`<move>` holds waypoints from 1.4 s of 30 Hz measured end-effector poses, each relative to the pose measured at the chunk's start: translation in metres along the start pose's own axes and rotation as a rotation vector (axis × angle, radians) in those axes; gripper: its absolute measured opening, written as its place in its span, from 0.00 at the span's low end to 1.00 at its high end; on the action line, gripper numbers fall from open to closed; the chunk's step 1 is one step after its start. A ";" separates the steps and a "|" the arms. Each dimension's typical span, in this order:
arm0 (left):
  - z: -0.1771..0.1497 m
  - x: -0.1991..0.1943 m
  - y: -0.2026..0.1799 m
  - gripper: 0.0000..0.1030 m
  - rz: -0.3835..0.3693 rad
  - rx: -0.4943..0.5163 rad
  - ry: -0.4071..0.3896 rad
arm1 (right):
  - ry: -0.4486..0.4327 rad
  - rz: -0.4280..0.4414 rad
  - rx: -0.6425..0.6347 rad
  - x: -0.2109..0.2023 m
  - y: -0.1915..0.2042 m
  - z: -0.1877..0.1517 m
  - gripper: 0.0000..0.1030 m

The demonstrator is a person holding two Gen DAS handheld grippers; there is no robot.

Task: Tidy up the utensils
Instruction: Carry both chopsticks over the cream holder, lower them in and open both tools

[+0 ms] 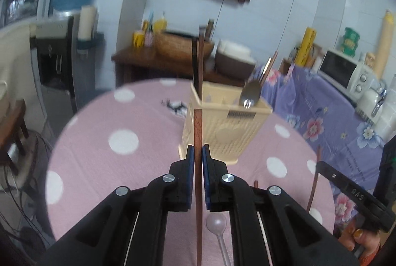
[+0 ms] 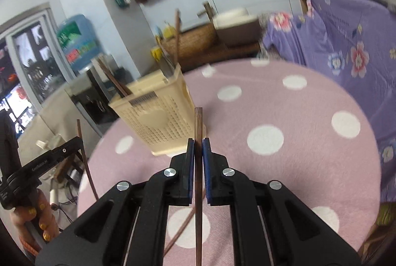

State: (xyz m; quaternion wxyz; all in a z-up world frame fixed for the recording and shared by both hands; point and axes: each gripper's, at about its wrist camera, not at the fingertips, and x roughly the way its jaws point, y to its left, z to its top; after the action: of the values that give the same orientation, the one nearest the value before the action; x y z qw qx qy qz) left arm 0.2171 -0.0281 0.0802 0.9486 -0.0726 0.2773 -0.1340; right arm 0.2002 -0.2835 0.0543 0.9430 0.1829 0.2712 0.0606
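Each gripper pinches one slim, square-cut wooden chopstick, standing upright between closed blue pads: the left gripper (image 1: 198,153) holds a reddish-brown chopstick (image 1: 198,127), and the right gripper (image 2: 198,147) holds a darker brown chopstick (image 2: 198,127), both sticks running down out of sight below the jaws. Ahead of both stands a cream perforated utensil basket (image 1: 222,127) on the round table (image 1: 104,117) with its pink, white-dotted cloth; the basket sits toward the far part of the tabletop, with bare cloth open on both sides. From the left wrist, two tall chopsticks (image 1: 198,60) and a metal spoon (image 1: 250,92) rise from the basket's compartments, and a clear plastic spoon (image 1: 216,222) lies on the cloth just under the gripper. The right wrist view shows instead a loose chopstick (image 2: 182,228) lying slantwise on the cloth beneath the jaws, the table's near-left edge, and the person's left hand (image 2: 34,219) gripping the other tool's handle.
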 end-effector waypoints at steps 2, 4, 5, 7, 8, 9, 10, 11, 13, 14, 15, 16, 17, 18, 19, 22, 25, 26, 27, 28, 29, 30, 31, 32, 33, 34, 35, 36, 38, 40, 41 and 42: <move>0.006 -0.017 -0.002 0.07 0.002 0.008 -0.051 | -0.047 0.019 -0.022 -0.020 0.005 0.006 0.07; 0.008 -0.022 -0.004 0.07 -0.001 0.018 -0.072 | -0.077 0.021 -0.050 -0.033 0.012 0.012 0.08; 0.009 -0.022 -0.005 0.07 0.003 0.023 -0.077 | -0.085 0.017 -0.059 -0.037 0.015 0.013 0.08; 0.009 -0.020 -0.006 0.07 0.007 0.026 -0.079 | -0.091 0.018 -0.077 -0.041 0.020 0.015 0.08; 0.009 -0.018 -0.007 0.07 0.010 0.027 -0.080 | -0.094 0.014 -0.087 -0.042 0.022 0.016 0.07; 0.009 -0.020 -0.006 0.07 0.013 0.027 -0.081 | -0.096 0.006 -0.097 -0.042 0.024 0.017 0.08; 0.009 -0.019 -0.005 0.07 0.015 0.024 -0.082 | -0.096 0.004 -0.099 -0.043 0.024 0.017 0.08; 0.009 -0.019 -0.003 0.07 0.011 0.019 -0.080 | -0.095 0.004 -0.099 -0.043 0.024 0.018 0.08; 0.010 -0.020 -0.002 0.07 0.006 0.020 -0.076 | -0.090 0.009 -0.098 -0.042 0.024 0.018 0.07; 0.010 -0.021 -0.002 0.07 0.004 0.021 -0.075 | -0.088 0.011 -0.102 -0.042 0.024 0.018 0.07; 0.011 -0.021 -0.003 0.07 0.003 0.023 -0.075 | -0.087 0.011 -0.106 -0.042 0.025 0.018 0.07; 0.011 -0.023 -0.002 0.07 0.001 0.025 -0.076 | -0.089 0.012 -0.110 -0.042 0.026 0.018 0.07; 0.012 -0.023 -0.002 0.07 0.000 0.025 -0.077 | -0.089 0.014 -0.113 -0.042 0.025 0.019 0.07; 0.013 -0.024 -0.002 0.07 -0.005 0.024 -0.076 | -0.090 0.018 -0.116 -0.043 0.026 0.021 0.07; 0.016 -0.024 -0.002 0.07 -0.016 0.021 -0.073 | -0.093 0.022 -0.116 -0.044 0.027 0.023 0.07; 0.028 -0.026 -0.003 0.07 -0.046 0.014 -0.076 | -0.100 0.039 -0.134 -0.045 0.035 0.031 0.07; 0.056 -0.031 -0.011 0.07 -0.081 0.016 -0.100 | -0.125 0.054 -0.160 -0.047 0.050 0.055 0.08; 0.068 -0.033 -0.014 0.07 -0.095 0.013 -0.109 | -0.146 0.057 -0.180 -0.050 0.059 0.068 0.07; 0.083 -0.035 -0.018 0.07 -0.111 0.014 -0.118 | -0.176 0.053 -0.204 -0.053 0.068 0.080 0.08; 0.094 -0.036 -0.022 0.07 -0.120 0.010 -0.129 | -0.203 0.048 -0.225 -0.056 0.075 0.091 0.07; 0.108 -0.037 -0.025 0.07 -0.127 0.004 -0.148 | -0.233 0.046 -0.244 -0.058 0.086 0.106 0.07; 0.122 -0.038 -0.029 0.07 -0.126 0.002 -0.169 | -0.251 0.048 -0.250 -0.059 0.092 0.119 0.07; 0.137 -0.037 -0.034 0.07 -0.112 0.009 -0.195 | -0.269 0.048 -0.254 -0.059 0.100 0.133 0.07; 0.148 -0.035 -0.038 0.07 -0.102 0.009 -0.213 | -0.292 0.040 -0.260 -0.058 0.109 0.148 0.07; 0.159 -0.032 -0.040 0.07 -0.099 0.000 -0.223 | -0.318 0.028 -0.265 -0.058 0.115 0.159 0.07; 0.170 -0.027 -0.042 0.07 -0.088 -0.002 -0.232 | -0.348 0.019 -0.270 -0.058 0.121 0.169 0.07; 0.177 -0.022 -0.044 0.07 -0.072 -0.006 -0.240 | -0.370 0.012 -0.274 -0.057 0.127 0.177 0.07; 0.183 -0.017 -0.045 0.07 -0.062 -0.013 -0.243 | -0.391 0.006 -0.274 -0.054 0.131 0.185 0.08; 0.187 -0.004 -0.048 0.07 -0.040 -0.006 -0.251 | -0.404 -0.008 -0.276 -0.045 0.137 0.192 0.08; 0.181 0.009 -0.050 0.07 -0.012 0.004 -0.254 | -0.394 -0.025 -0.274 -0.028 0.136 0.191 0.08; 0.175 0.016 -0.049 0.07 -0.001 0.009 -0.249 | -0.382 -0.034 -0.268 -0.019 0.134 0.188 0.08; 0.169 0.024 -0.047 0.07 0.001 0.007 -0.237 | -0.363 -0.038 -0.261 -0.008 0.130 0.183 0.08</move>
State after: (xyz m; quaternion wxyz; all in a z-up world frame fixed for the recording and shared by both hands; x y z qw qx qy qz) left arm 0.3185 -0.0692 0.2190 0.9751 -0.0847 0.1627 -0.1248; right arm 0.2889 -0.2215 0.2509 0.9930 0.0621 0.0902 0.0435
